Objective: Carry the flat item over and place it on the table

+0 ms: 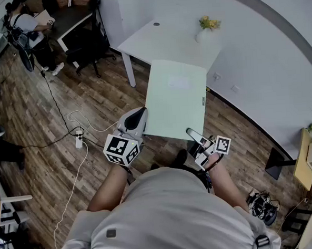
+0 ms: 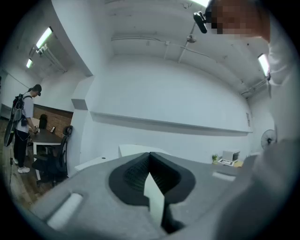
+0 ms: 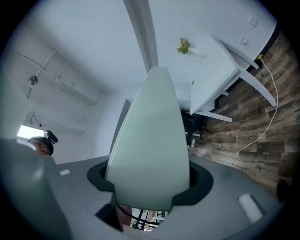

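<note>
The person holds the pale green flat board (image 1: 176,99) above the wooden floor (image 1: 91,99), just short of the white worktop (image 1: 167,41) that carries 1 small potted plant (image 1: 209,24); the left claw (image 1: 139,118) pinches the board's near left edge; the right claw (image 1: 192,132) clamps its near right corner.
</note>
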The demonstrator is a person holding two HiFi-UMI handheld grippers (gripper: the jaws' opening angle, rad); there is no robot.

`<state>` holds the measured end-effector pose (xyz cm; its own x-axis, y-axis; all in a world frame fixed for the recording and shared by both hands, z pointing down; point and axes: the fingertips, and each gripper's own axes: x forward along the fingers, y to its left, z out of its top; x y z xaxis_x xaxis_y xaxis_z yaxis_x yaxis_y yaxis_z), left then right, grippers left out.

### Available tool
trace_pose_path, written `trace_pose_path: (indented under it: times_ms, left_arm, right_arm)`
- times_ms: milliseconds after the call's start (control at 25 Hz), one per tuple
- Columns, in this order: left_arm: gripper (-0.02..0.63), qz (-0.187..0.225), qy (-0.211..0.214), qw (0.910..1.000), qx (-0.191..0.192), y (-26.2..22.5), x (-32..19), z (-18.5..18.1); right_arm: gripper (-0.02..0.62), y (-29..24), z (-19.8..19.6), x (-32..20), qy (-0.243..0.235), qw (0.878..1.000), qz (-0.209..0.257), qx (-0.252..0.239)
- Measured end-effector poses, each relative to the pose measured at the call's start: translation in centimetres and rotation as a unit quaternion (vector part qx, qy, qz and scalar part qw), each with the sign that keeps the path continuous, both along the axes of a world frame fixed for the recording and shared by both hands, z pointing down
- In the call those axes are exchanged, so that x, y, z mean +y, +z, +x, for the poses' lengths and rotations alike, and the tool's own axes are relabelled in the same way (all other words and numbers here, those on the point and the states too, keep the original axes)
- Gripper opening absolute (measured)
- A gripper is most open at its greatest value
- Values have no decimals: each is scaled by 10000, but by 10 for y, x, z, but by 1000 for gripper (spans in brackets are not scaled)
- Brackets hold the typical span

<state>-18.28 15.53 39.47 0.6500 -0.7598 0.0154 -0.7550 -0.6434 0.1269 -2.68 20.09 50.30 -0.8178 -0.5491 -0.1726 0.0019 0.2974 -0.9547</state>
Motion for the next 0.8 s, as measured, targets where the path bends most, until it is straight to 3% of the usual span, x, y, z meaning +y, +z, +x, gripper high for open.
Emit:
trace_pose_path:
  times_ms: [800]
  left_arm:
    - [0,-52,-86,9999,-99,8,-11,17]
  right_arm:
    - [305,6,25,-12,87,9999,-4,-96]
